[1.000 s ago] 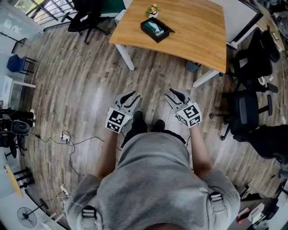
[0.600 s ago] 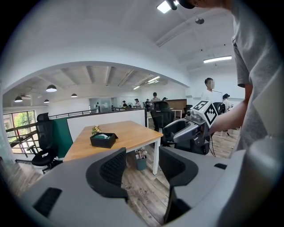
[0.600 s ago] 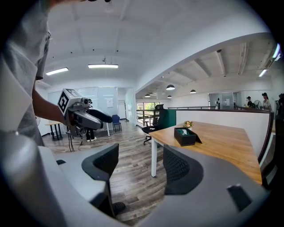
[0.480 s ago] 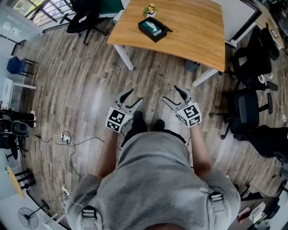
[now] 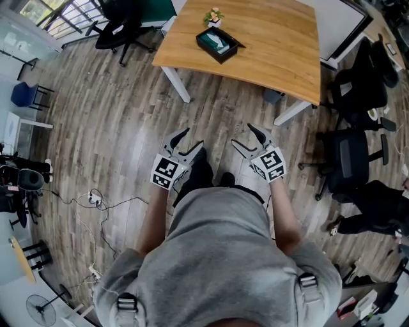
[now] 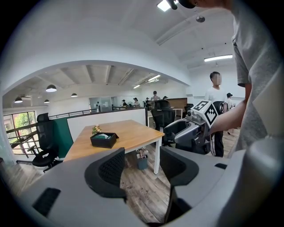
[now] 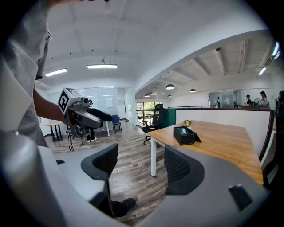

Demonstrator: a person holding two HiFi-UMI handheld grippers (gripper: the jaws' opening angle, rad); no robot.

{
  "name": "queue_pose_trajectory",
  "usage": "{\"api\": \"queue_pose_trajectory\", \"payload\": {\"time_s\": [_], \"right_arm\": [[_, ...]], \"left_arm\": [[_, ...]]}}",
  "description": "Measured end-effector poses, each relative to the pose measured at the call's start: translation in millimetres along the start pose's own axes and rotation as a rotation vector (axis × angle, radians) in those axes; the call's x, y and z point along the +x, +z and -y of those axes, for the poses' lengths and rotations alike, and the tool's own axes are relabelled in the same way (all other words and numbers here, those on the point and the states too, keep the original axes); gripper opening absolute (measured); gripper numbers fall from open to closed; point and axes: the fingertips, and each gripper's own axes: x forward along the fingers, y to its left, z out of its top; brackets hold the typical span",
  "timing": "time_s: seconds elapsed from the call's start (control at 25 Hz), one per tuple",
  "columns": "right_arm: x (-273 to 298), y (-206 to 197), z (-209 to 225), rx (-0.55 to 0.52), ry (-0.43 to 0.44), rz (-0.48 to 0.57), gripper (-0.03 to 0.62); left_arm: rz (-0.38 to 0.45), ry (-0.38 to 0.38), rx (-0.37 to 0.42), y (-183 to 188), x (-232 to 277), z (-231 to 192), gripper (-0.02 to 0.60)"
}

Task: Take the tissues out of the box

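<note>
Left gripper (image 5: 193, 137) and right gripper (image 5: 241, 133) are held empty, jaws opening, well apart from the tissue box (image 5: 218, 43), which is best approached squarely from above.

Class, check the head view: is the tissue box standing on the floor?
No: the tissue box sits on the wooden table, right beside a small potted plant.

Tissue box (image 5: 219, 43): on table (image 5: 275, 45), toward left end.
Small plant (image 5: 213, 15): on table, just behind tissue box.
Office chairs (image 5: 348, 156): right of table.
</note>
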Motion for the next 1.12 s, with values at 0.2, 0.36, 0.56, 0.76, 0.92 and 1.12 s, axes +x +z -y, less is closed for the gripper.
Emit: {"api": "queue_pose_trajectory", "payload": {"time_s": [0.2, 0.36, 0.56, 0.76, 0.92, 1.12], "right_arm": [[11, 5, 16, 0.001, -0.015, -0.009, 0.337], [24, 12, 26, -0.003, -0.018, -0.012, 0.337], [45, 14, 39, 0.002, -0.028, -0.025, 0.336], [67, 16, 54, 0.012, -0.040, -0.046, 0.336], [88, 21, 66, 0.022, -0.055, -0.062, 0.336], [119, 28, 79, 0.026, -0.074, -0.079, 0.336]], "left_arm": [[0.010, -0.007, 0.002, 7, 12, -15, 0.256], [0.016, -0.012, 0.000, 12, 22, -32, 0.256], [0.012, -0.024, -0.005, 10, 37, -55, 0.256], [0.013, -0.046, -0.014, 10, 55, -83, 0.256], [0.009, -0.068, -0.017, 13, 71, -108, 0.256], [0.012, -0.089, -0.019, 12, 86, -145, 0.256]]}}
